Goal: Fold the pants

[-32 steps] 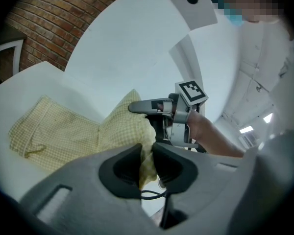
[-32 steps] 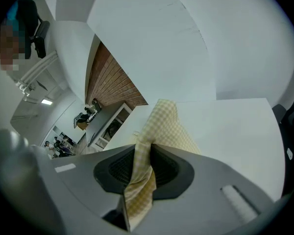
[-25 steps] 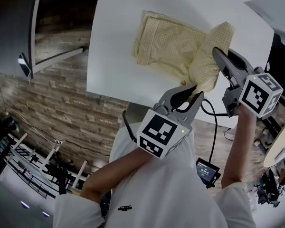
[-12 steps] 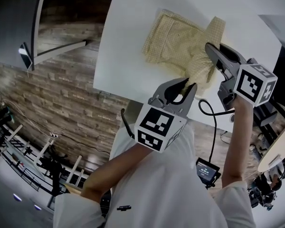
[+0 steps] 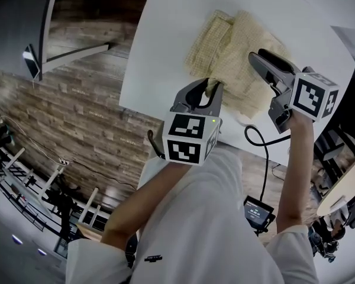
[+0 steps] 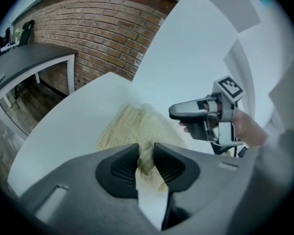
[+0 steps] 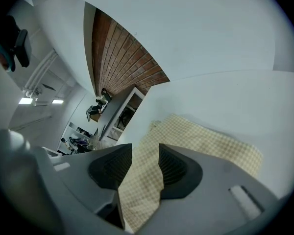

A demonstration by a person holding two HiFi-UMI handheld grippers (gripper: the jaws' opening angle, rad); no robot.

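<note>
The pale yellow checked pants (image 5: pixel 239 46) lie in a rumpled, partly doubled heap on the white table (image 5: pixel 171 34), close to its near edge. The left gripper (image 6: pixel 146 153) sits at the near corner of the heap. Its jaws have just been easing apart, yet a bunched fold of the fabric fills the narrow gap and touches both pads. The right gripper (image 7: pixel 145 153) hangs over the heap's right side. Its jaws have just been opening too (much wider than the left pair), and the cloth runs loosely through the gap with neither pad pressing on it.
</note>
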